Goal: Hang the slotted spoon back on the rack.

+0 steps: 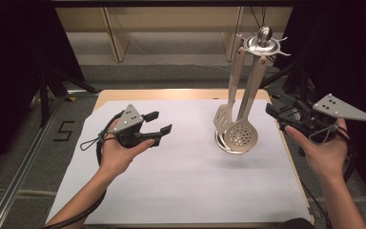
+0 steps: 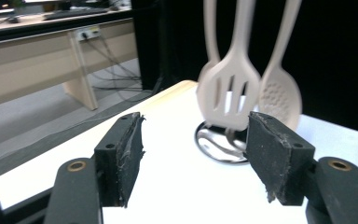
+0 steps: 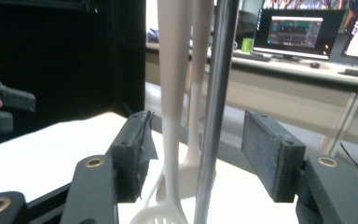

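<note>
A metal utensil stand (image 1: 232,143) rises on the right of the white-covered table (image 1: 171,191). A beige slotted spatula (image 1: 224,117) and a beige perforated skimmer (image 1: 241,135) hang from its top ring (image 1: 264,44). My left gripper (image 1: 157,128) is held open left of the stand, nothing between its jaws. Over that gripper (image 2: 193,154) I see the spatula (image 2: 228,100), the skimmer (image 2: 279,98) and the stand's base (image 2: 216,144) ahead. My right gripper (image 1: 277,117) is open just right of the stand; its view (image 3: 196,154) frames the pole (image 3: 216,107) and the skimmer handle (image 3: 173,84).
The table's wooden edge (image 1: 286,143) runs close under the right hand. Black curtains flank both sides. Wooden desks (image 2: 37,60) and monitors (image 3: 298,32) stand beyond the table. A metal rail (image 1: 24,167) and a taped "5" (image 1: 63,131) lie on the floor at left.
</note>
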`<action>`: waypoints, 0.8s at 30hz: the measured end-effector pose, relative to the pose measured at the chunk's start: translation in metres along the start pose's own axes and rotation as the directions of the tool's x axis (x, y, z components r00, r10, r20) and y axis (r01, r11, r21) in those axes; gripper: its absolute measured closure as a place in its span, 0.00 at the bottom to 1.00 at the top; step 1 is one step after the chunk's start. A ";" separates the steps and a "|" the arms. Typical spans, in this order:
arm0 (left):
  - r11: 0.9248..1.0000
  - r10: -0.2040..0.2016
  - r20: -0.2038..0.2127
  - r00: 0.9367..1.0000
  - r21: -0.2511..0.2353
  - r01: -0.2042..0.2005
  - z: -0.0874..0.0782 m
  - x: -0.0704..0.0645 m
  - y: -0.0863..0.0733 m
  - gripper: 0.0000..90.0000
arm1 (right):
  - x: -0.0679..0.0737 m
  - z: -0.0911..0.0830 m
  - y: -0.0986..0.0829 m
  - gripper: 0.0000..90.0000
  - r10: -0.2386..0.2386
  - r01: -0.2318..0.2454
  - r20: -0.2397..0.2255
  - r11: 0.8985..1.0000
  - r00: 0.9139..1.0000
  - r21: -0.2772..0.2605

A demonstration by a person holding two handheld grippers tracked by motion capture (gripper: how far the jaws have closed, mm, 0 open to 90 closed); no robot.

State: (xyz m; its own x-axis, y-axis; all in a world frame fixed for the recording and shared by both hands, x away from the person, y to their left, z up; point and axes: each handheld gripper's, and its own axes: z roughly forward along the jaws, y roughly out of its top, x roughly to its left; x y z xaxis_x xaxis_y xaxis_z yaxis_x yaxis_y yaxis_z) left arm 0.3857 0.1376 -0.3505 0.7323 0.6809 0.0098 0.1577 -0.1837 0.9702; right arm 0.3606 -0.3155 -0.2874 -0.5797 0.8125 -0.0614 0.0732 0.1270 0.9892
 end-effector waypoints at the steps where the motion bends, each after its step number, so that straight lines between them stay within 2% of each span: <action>1: 1.000 -0.001 -0.009 1.000 0.005 0.001 -0.003 0.002 -0.002 0.40 | 0.001 -0.002 -0.004 0.49 0.005 -0.005 0.005 1.000 1.000 0.009; 2: 1.000 -0.002 -0.021 1.000 0.010 0.003 -0.006 0.005 -0.005 0.40 | 0.000 -0.003 -0.006 0.50 -0.007 0.007 0.012 1.000 1.000 0.017; 3: 1.000 0.013 -0.035 0.999 0.009 -0.012 -0.009 0.009 -0.008 0.39 | 0.002 -0.005 -0.010 0.50 0.001 -0.001 0.015 0.999 1.000 0.040; 5: 1.000 0.002 -0.056 0.998 0.015 -0.002 -0.014 0.015 -0.014 0.39 | 0.003 -0.008 -0.018 0.51 0.018 -0.019 0.022 0.998 1.000 0.056; 6: 1.000 -0.001 -0.064 0.998 0.017 0.002 -0.016 0.018 -0.018 0.39 | 0.003 -0.009 -0.021 0.51 0.008 -0.009 0.022 0.998 1.000 0.060; 7: 1.000 -0.006 -0.071 0.997 0.019 0.007 -0.019 0.020 -0.021 0.39 | 0.004 -0.010 -0.025 0.51 0.023 -0.025 0.031 0.998 0.999 0.063; 8: 1.000 -0.016 -0.076 0.997 0.020 0.017 -0.021 0.022 -0.024 0.39 | 0.003 -0.010 -0.029 0.51 0.008 -0.010 0.028 0.998 1.000 0.063; 9: 1.000 -0.025 -0.075 0.997 0.012 0.026 -0.023 0.025 -0.027 0.39 | 0.003 -0.011 -0.033 0.50 0.012 -0.015 0.035 0.997 0.999 0.071; 14: 0.998 -0.038 -0.111 0.993 0.037 0.043 -0.033 0.034 -0.043 0.39 | 0.000 -0.015 -0.051 0.50 0.049 -0.054 0.049 0.993 0.998 0.105; 17: 0.998 -0.038 -0.134 0.990 0.046 0.045 -0.037 0.038 -0.055 0.39 | -0.003 -0.015 -0.061 0.50 0.022 -0.027 0.054 0.994 0.998 0.108; 19: 0.998 -0.052 -0.149 0.987 0.036 0.058 -0.039 0.040 -0.065 0.39 | -0.001 -0.016 -0.069 0.49 0.059 -0.066 0.056 0.990 0.997 0.125; 20: 0.996 -0.070 -0.158 0.985 0.036 0.076 -0.040 0.039 -0.070 0.39 | -0.003 -0.016 -0.074 0.49 0.053 -0.060 0.062 0.991 0.997 0.123; 21: 0.996 -0.072 -0.161 0.984 0.038 0.079 -0.041 0.040 -0.074 0.39 | -0.001 -0.016 -0.078 0.49 0.075 -0.085 0.076 0.987 0.994 0.139; 22: 0.996 -0.068 -0.165 0.984 0.038 0.075 -0.041 0.041 -0.079 0.39 | -0.001 -0.016 -0.081 0.49 0.079 -0.090 0.081 0.986 0.994 0.142; 23: 0.995 -0.078 -0.175 0.981 0.050 0.088 -0.042 0.042 -0.085 0.39 | -0.002 -0.016 -0.085 0.49 0.086 -0.096 0.070 0.984 0.994 0.152; 24: 0.994 -0.082 -0.177 0.981 0.050 0.093 -0.042 0.043 -0.090 0.39 | -0.001 -0.016 -0.090 0.49 0.095 -0.109 0.088 0.979 0.992 0.172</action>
State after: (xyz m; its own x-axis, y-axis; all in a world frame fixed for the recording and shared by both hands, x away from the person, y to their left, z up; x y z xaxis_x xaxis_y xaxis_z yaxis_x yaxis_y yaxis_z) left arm 0.3749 0.2134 -0.4268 0.5879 0.8085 -0.0273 0.2579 -0.1553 0.9536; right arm 0.3414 -0.3372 -0.3738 -0.4963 0.8679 0.0211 0.2745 0.1339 0.9522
